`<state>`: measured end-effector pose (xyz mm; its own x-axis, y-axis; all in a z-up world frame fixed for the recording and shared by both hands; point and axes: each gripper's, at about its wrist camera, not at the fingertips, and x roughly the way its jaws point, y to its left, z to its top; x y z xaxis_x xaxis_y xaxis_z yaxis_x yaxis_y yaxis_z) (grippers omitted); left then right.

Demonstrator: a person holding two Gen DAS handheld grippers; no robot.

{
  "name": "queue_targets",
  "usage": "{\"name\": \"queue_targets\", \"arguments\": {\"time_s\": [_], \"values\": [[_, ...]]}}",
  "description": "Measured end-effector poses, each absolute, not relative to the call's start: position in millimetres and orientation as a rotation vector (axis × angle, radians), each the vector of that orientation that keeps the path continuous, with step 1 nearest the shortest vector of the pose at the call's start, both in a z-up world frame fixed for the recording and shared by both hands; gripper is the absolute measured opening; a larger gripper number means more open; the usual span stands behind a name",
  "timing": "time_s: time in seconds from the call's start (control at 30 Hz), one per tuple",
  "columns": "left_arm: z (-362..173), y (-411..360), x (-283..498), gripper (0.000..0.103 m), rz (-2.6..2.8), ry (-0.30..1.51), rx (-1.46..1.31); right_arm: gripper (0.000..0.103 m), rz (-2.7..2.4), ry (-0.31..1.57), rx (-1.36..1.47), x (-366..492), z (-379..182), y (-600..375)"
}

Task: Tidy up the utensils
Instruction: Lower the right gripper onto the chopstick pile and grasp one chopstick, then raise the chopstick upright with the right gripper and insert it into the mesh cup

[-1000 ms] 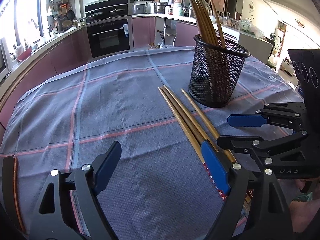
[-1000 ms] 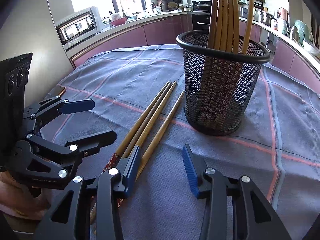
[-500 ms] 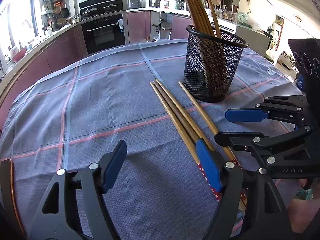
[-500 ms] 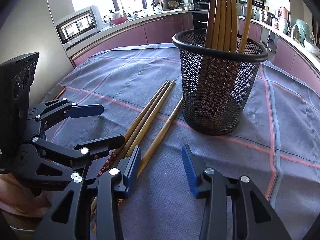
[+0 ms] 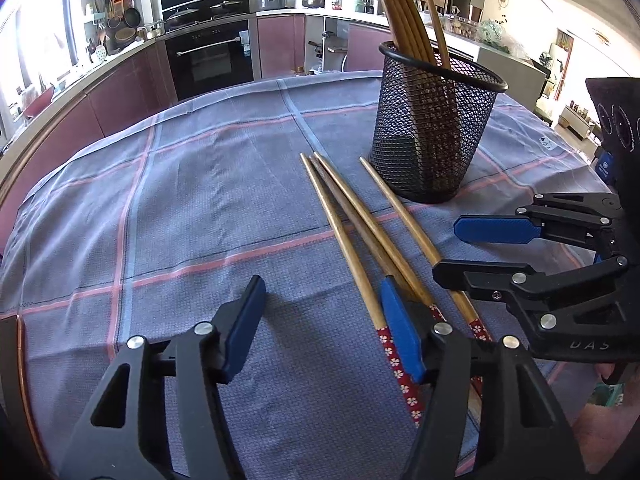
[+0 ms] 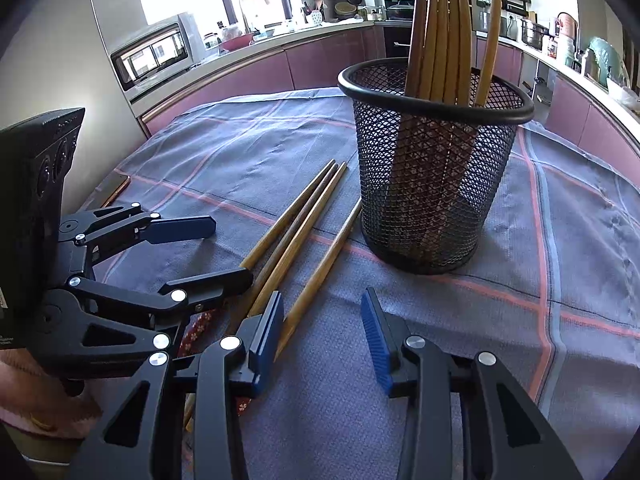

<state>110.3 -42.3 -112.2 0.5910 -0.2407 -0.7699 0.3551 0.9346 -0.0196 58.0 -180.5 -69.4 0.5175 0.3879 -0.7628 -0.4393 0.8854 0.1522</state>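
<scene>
Black mesh cup holds upright chopsticks; left gripper closing, right gripper closing, both empty.

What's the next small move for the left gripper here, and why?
Probably shift the left gripper sideways toward the four loose chopsticks: its jaws are closing over bare tablecloth, with the sticks outside them beside the mesh holder.
</scene>
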Motion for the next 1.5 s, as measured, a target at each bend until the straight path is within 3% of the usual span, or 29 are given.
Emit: {"name": "queue_targets", "arguments": {"time_s": [0.27,0.47,0.67,0.93,1.5], "values": [[-108.0,-39.9,117.9,0.051,-0.355,0.872,0.113,0.037,0.491,0.895,-0.047,65.7,-68.6,-181.9],[-110.1,-47.9,127.7,0.035,-0.36,0.879,0.126,0.03,0.487,0.894,-0.04,69.8,-68.9,-179.6],[-110.5,-45.9,132.5,0.011,-0.359,0.888,0.087,0.013,0.491,0.901,0.012,72.8,-70.9,-183.4],[-109.8,-33.7,125.6,0.008,-0.328,0.881,0.015,0.006,0.484,0.899,0.114,71.5,-71.2,-197.2],[-110.1,-40.7,105.0,0.008,-0.437,0.896,0.051,0.006,0.554,0.908,0.075,68.1,-65.4,-186.0]]}}
